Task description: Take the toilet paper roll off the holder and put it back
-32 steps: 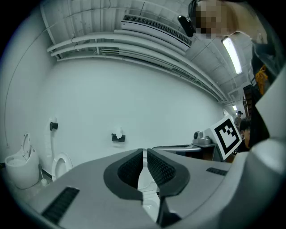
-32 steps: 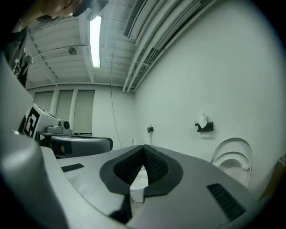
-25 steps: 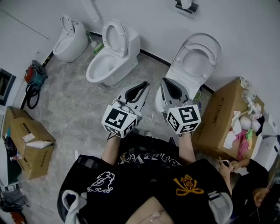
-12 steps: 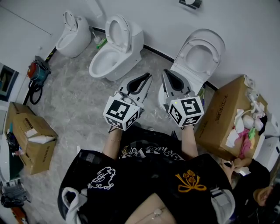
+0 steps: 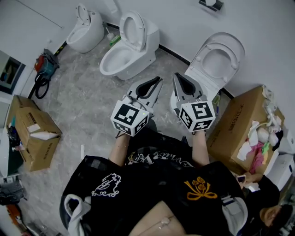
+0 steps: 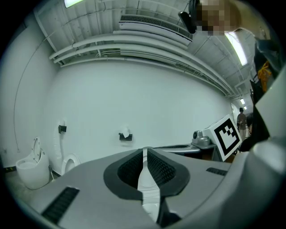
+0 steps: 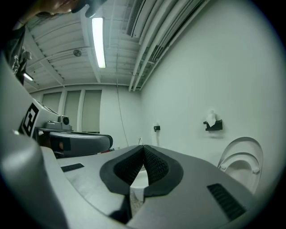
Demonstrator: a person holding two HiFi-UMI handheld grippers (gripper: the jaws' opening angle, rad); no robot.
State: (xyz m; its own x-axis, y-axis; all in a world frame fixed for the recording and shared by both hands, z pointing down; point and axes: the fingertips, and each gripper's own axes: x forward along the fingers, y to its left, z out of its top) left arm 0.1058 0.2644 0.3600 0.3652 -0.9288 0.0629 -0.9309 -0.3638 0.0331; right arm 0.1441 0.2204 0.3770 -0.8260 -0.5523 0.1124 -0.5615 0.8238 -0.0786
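"Nothing much had shifted since the second before. From overhead, the left gripper point(image 5: 158, 81) and right gripper point(image 5: 177, 75) stayed side by side before the open-lidded toilet point(image 5: 221, 57). Where was the toilet paper roll point(image 5: 210, 2)?"

"On its black holder point(image 5: 219, 7), up the wall above that toilet, well apart from both. Along the left gripper's own view, the jaws were clenched to a sliver, empty, with the roll on the wall beyond."

"And the right?"

"Its view showed jaws clenched tip to tip, holding nothing. The roll sat upper right, above the toilet's raised lid."
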